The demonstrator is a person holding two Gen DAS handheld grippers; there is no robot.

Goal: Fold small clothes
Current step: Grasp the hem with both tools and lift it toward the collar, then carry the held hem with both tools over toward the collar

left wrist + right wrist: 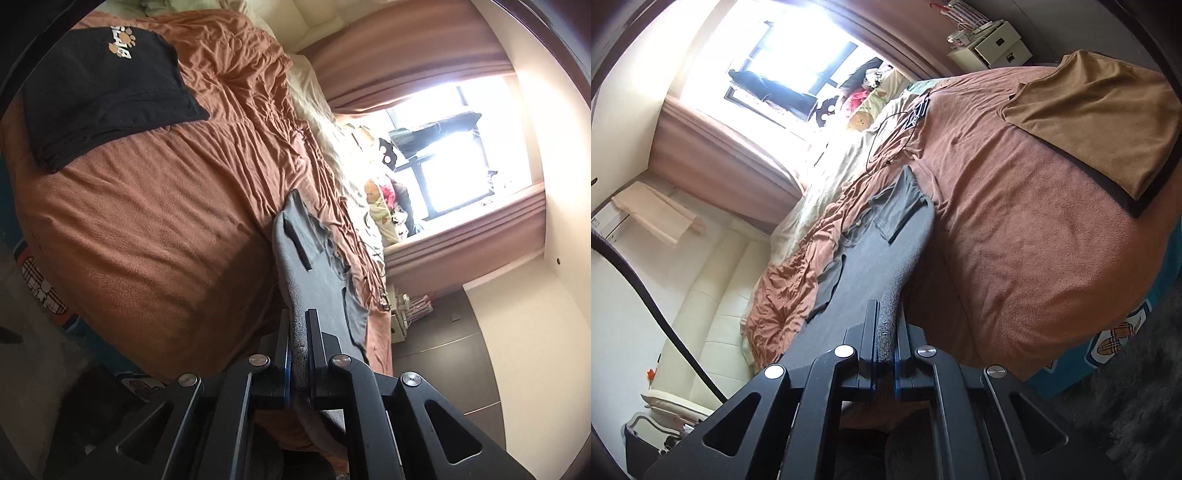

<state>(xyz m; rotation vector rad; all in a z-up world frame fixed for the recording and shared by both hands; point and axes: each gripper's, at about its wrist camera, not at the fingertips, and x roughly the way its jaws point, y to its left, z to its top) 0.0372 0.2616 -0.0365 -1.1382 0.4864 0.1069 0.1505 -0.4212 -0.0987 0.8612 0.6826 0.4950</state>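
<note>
In the left wrist view, the left gripper (298, 345) has its jaws pinched narrow on the thick hem of a grey garment (314, 280). The cloth is clamped between the two black fingers and stretches away from them, taut, towards the far part of the bed. A dark stripe and a loose sleeve-like flap show on the garment's far portion, which lies on the rumpled rust-brown blanket (155, 229). Far to the left on that blanket lies a folded black shirt (103, 96) with an orange-and-white paw print logo, well apart from the grey piece. To the right, a bright window (454, 147) sits between pinkish-brown curtains, with stuffed toys near its sill.

In the right wrist view, the right gripper (885, 338) is likewise closed tight on the grey garment (871, 251), gripping a ribbed edge between its fingers. The cloth runs from the jaws towards the far side of the bed, its far end resting on the blanket (1015, 240). On the far right of the blanket lies a folded tan shirt (1097, 122) atop something black-edged, well apart from the grey garment. A white drawer unit (993, 48) stands beyond the bed, and a cream sofa (716, 295) lies at the left.
</note>
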